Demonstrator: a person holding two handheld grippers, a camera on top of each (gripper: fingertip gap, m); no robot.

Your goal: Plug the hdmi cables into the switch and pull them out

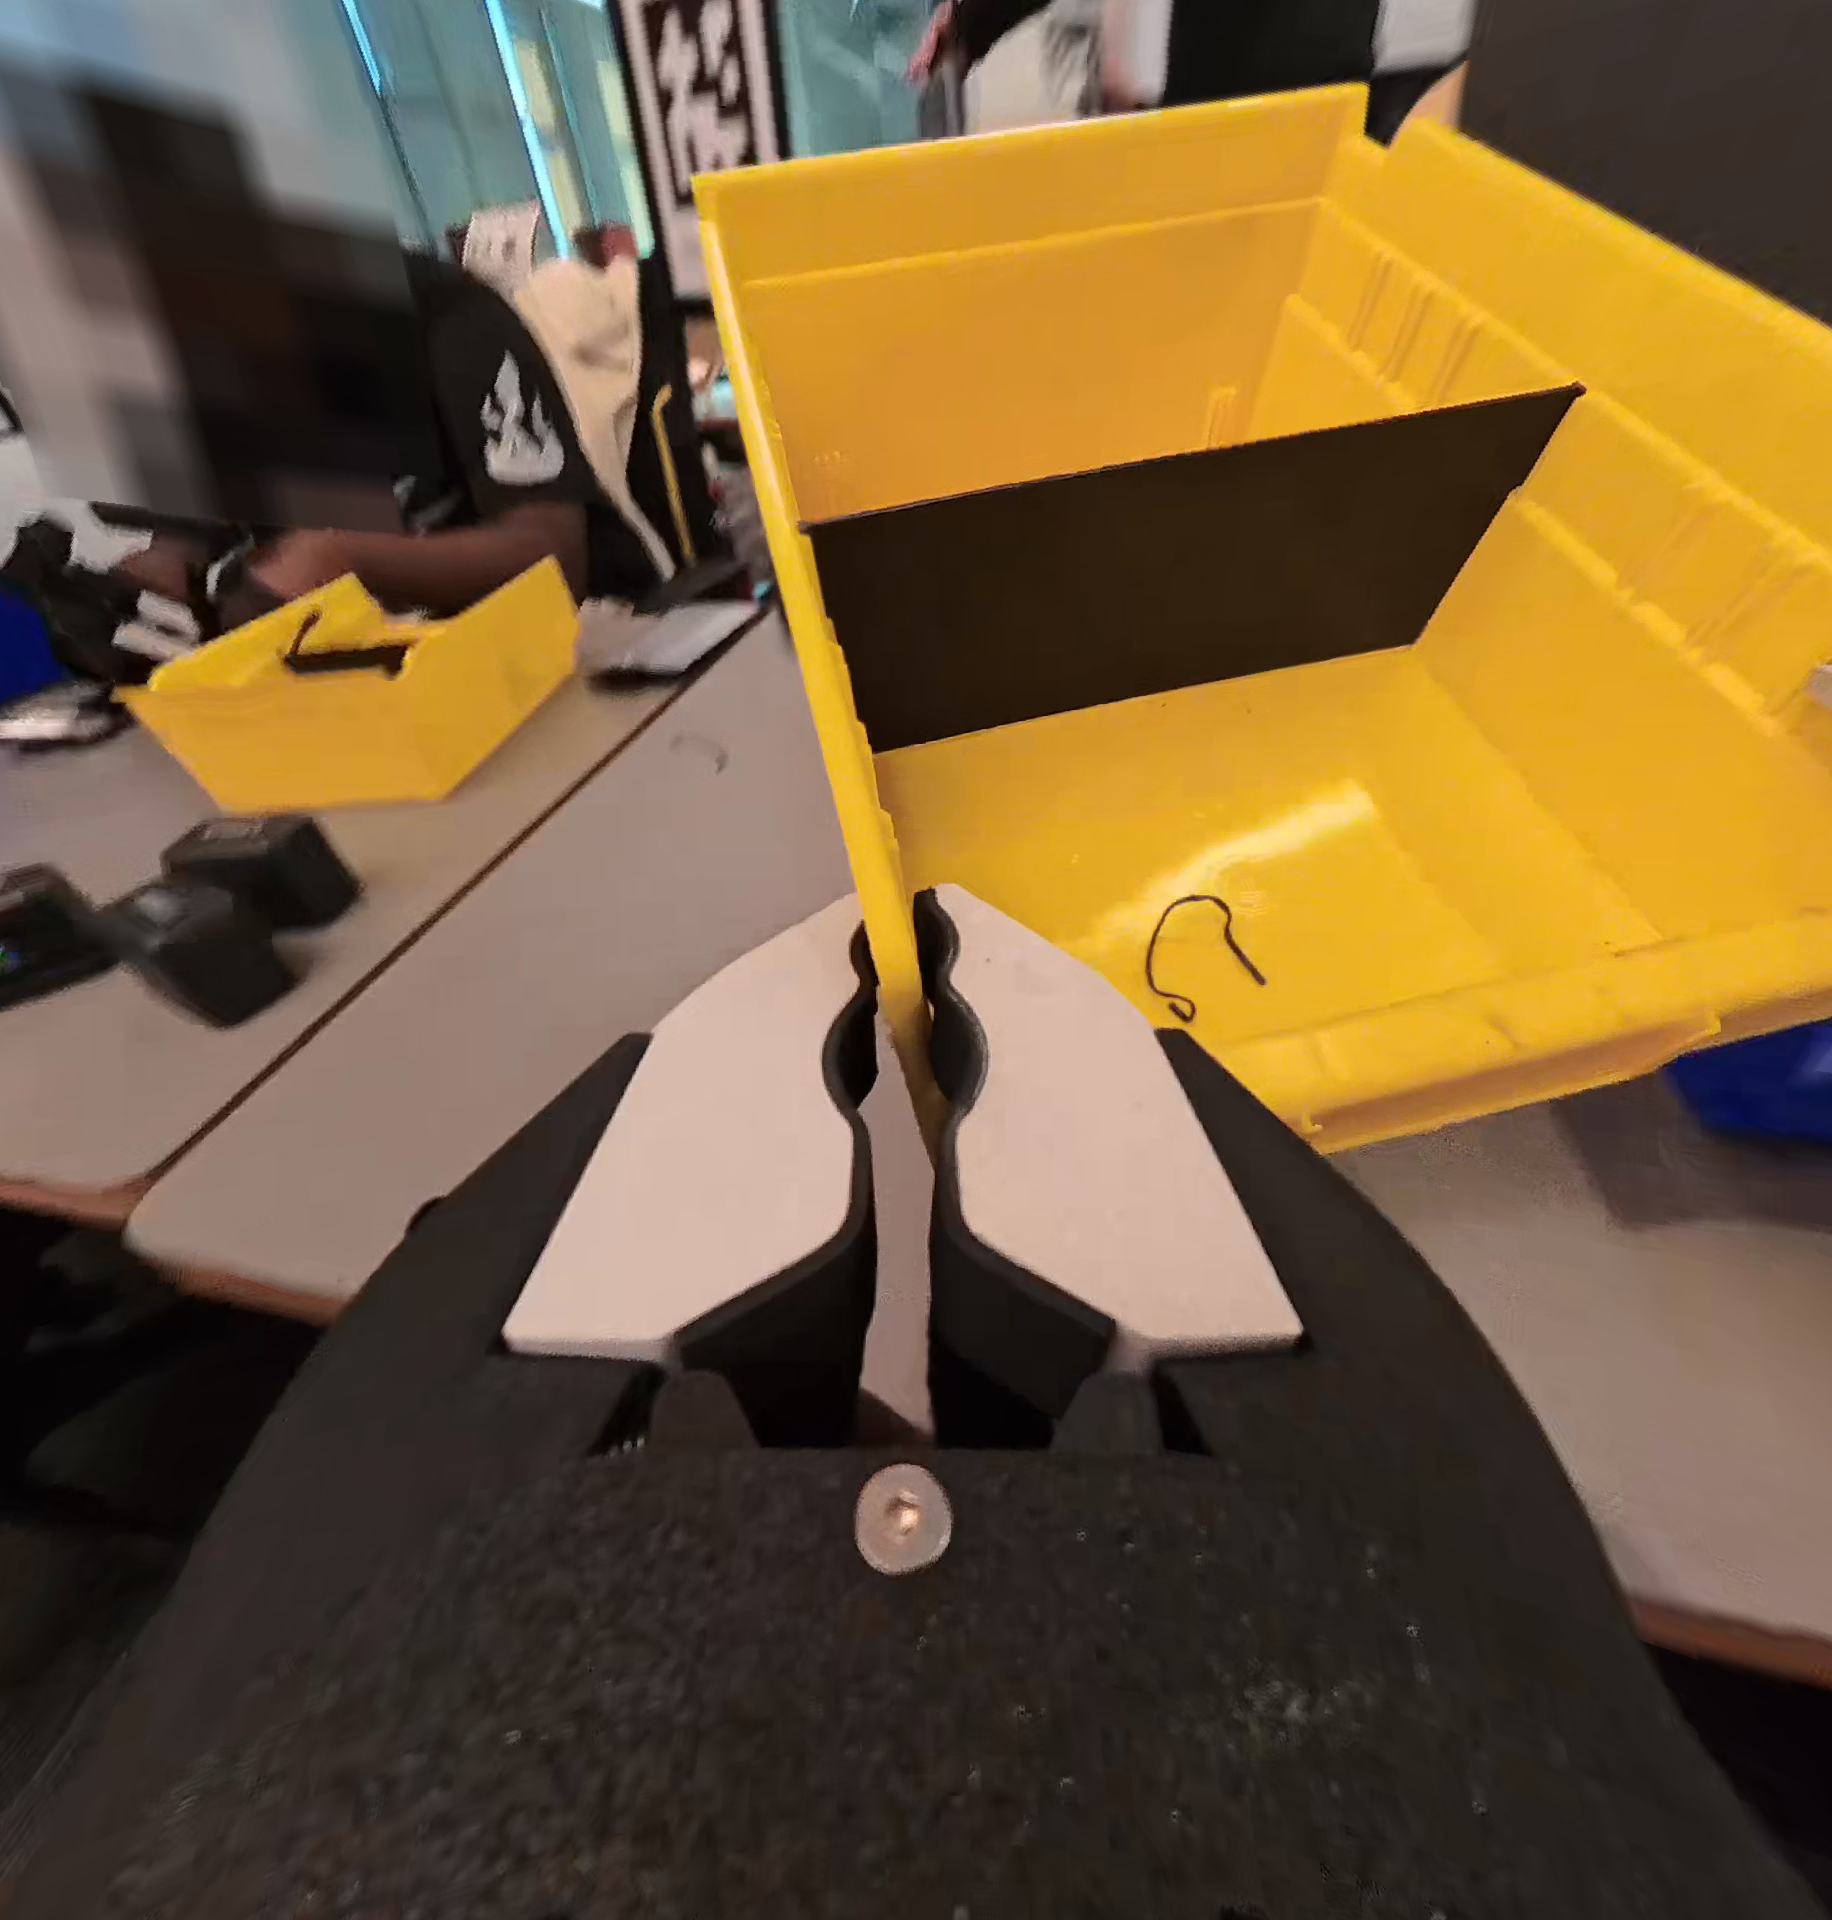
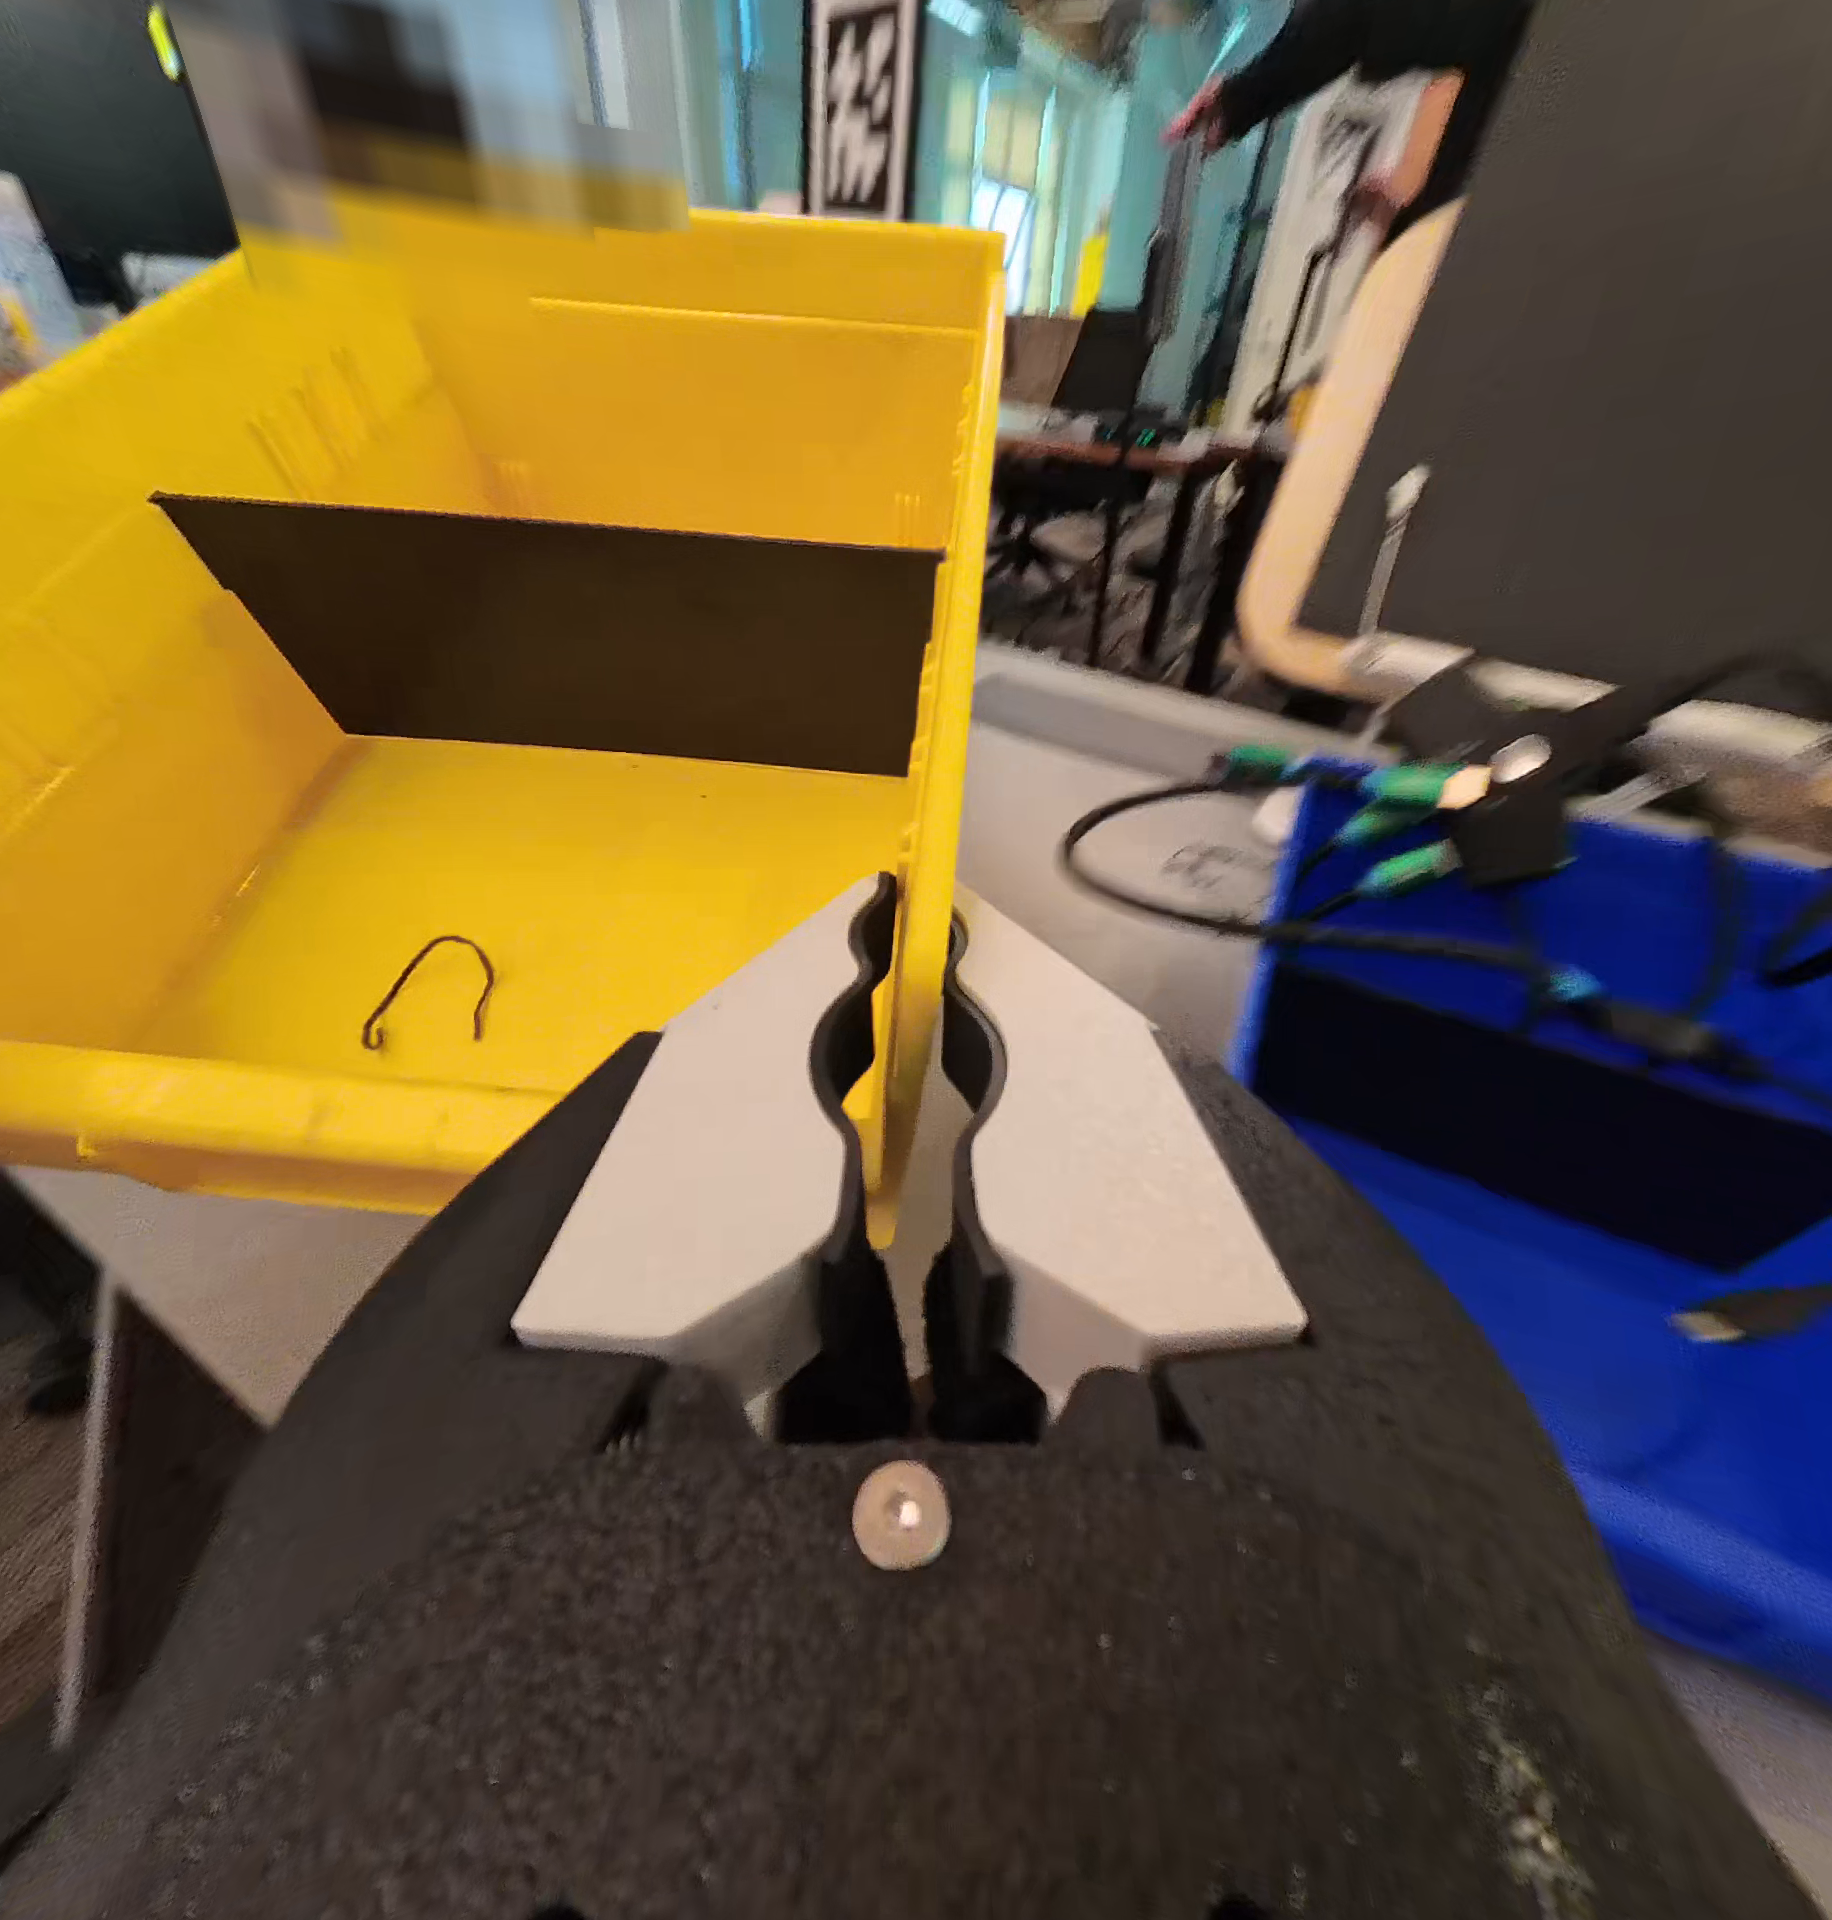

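the left gripper [image 1: 901,935] is clamped on the left side wall of a yellow bin [image 1: 1307,831], and the right gripper [image 2: 917,925] pinches the opposite wall, so the bin hangs between them, tilted, above the grey table [image 1: 579,987]. inside it sit only a black divider [image 1: 1151,582] and a bit of thin wire [image 1: 1192,956]. the hdmi cables [image 2: 1411,821] with green plugs lie draped over a blue bin [image 2: 1618,1351] to the right; the switch looks to be the dark block among them, though blur leaves that unsure. to carry well, keep both grips level and moving together so the thin walls don't twist or slip
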